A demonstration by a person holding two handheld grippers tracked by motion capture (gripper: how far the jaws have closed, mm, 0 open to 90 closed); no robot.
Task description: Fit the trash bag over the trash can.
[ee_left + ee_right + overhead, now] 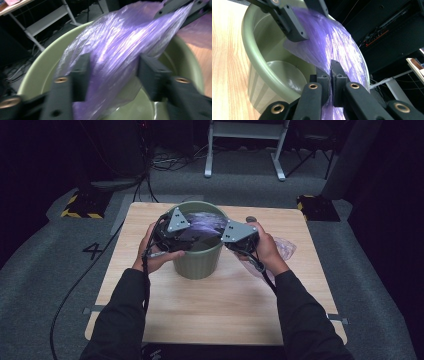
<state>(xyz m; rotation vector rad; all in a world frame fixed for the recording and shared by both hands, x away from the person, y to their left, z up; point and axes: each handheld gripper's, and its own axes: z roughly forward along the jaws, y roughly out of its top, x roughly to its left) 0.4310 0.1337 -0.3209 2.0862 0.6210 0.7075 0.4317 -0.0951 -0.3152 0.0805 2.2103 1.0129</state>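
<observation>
Purple bag [117, 50] over green bin [197, 262]: right gripper [331, 75] pinching it, left gripper [113, 75] jaws spread astride it.

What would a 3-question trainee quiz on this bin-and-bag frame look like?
1. True or false: the right gripper is shut on the purple plastic bag.
2. What stands under the stretched bag? A) green waste bin B) cardboard box C) metal pot
3. Where does the bag sit relative to the left gripper?

Key:
1. True; its jaws pinch the film.
2. A.
3. Between its jaws, which stand apart on either side; whether the pads press on it is unclear.
</observation>
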